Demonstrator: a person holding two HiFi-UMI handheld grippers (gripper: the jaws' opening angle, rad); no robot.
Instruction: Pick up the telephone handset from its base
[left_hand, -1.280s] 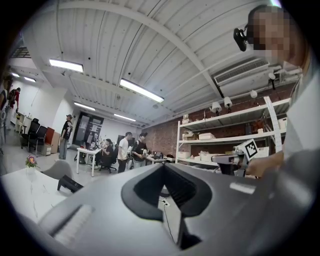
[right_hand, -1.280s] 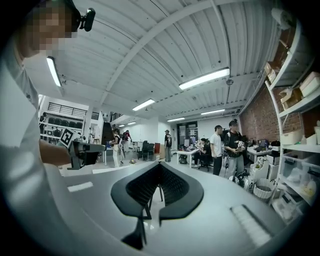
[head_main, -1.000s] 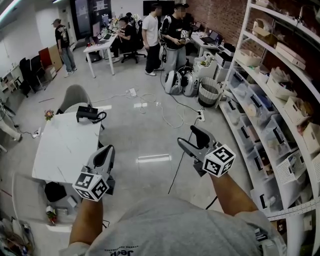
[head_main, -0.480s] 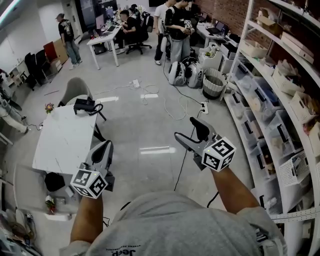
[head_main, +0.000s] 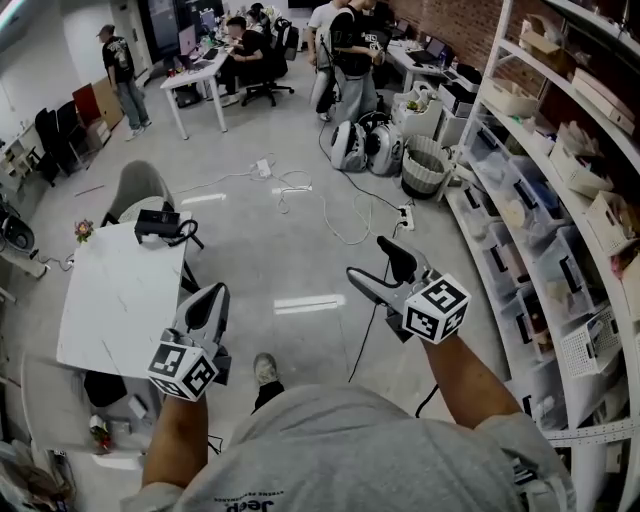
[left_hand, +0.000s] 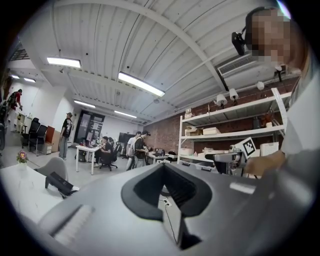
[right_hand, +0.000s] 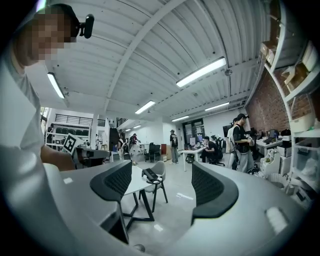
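Okay, scene: open office with a polished grey floor (head_main: 300, 260). White metal shelving (head_main: 520, 150) loaded with boxes runs down the right of the head view, and people stand around desks at the top.
Telephone: the black desk telephone (head_main: 160, 222) sits in the upper left of the head view, at the far end of a white rectangular table (head_main: 110, 300). A cord loops off its right side. It is too small there to separate the handset from the base.
Telephone, left gripper view: the telephone (left_hand: 60, 183) is at lower left on the table (left_hand: 20, 192), with its body tilted up.
Telephone, right gripper view: the telephone (right_hand: 150, 174) shows through the gap between the jaws, far beyond them and untouched.
Chair: a grey shell chair (head_main: 135, 185) stands just past the table's far end, near the telephone.
Left gripper: the left gripper (head_main: 208, 305) is at lower left of the head view, just right of the table's edge and well apart from the telephone. In its own view the left gripper (left_hand: 162, 170) has its dark pads closed together, gripping nothing.
Right gripper: the right gripper (head_main: 375, 262) is right of centre in the head view, over bare floor. In its own view the right gripper (right_hand: 162, 187) has its jaws spread wide, with only background between the pads.
Foot: a dark shoe (head_main: 265, 368) is at bottom centre of the head view, on the floor between the two arms.
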